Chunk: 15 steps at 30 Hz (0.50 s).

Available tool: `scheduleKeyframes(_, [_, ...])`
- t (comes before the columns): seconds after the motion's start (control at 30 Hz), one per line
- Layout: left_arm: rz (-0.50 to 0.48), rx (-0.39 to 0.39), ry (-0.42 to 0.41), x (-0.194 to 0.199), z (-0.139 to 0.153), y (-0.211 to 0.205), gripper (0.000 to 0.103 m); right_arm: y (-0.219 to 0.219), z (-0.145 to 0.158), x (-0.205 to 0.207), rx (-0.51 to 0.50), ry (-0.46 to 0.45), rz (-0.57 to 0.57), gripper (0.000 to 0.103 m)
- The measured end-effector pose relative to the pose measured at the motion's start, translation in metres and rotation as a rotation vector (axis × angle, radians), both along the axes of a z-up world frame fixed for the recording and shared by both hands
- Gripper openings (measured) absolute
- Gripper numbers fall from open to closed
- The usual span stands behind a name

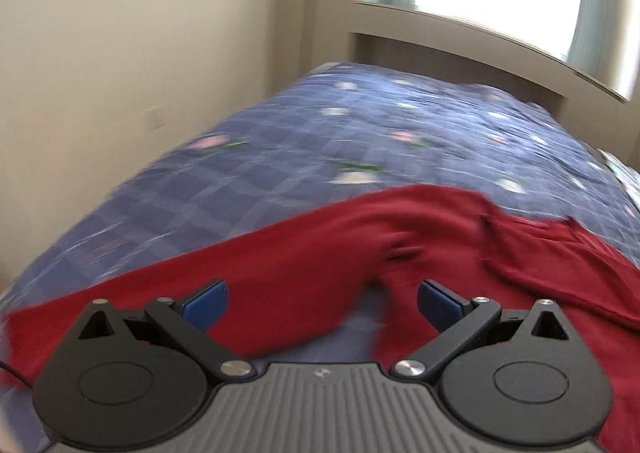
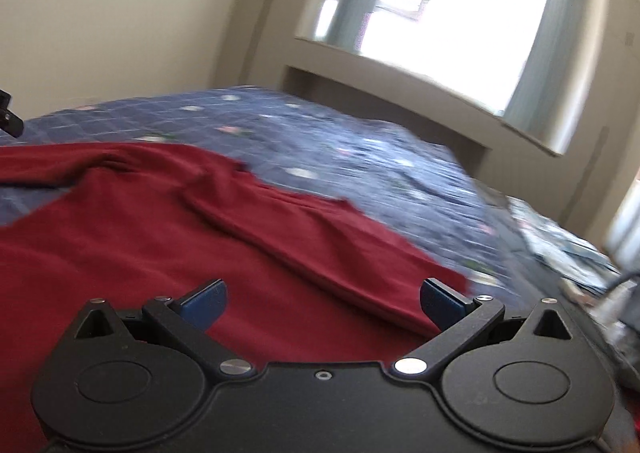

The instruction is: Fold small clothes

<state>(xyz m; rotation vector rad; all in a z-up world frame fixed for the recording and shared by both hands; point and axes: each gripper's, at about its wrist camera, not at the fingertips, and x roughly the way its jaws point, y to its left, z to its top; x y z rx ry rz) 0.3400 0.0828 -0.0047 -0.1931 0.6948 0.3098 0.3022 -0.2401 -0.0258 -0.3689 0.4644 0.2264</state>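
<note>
- The red garment [image 1: 320, 245] lies spread and rumpled on the near part of the blue quilt [image 1: 340, 125], unfolded.
- The left gripper [image 1: 322, 303] is spread wide, holding nothing.
- The right gripper [image 2: 323, 303] likewise gapes empty above the cloth.
- Judging by this, folding is barely begun; every fold remains.

One red garment [image 1: 304, 253] – one quilted bedspread [image 1: 320, 133] – one window [image 2: 452, 25].

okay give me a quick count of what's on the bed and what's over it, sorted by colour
Dark red: 1, the crumpled dark red fabric garment lying on the bed.
Blue: 1, the blue checked quilt with small flowers under it.
Black with blue finger pads: 2, the left gripper and the right gripper, both open over the garment.
Total: 4.
</note>
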Motion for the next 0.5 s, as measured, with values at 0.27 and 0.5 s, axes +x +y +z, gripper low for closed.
scheduleKeyframes(0.27, [0.275, -0.034, -0.017, -0.102, 0.011, 0.109, 0.103, 0.148, 0.002, -0.012, -0.062, -0.015, 0.35, 0.102])
scheduleKeyframes(0.5, [0.41, -0.059, -0.027, -0.156, 0.016, 0.179, 0.103, 0.283, -0.007, -0.046, -0.161, -0.076, 0.757, 0.097])
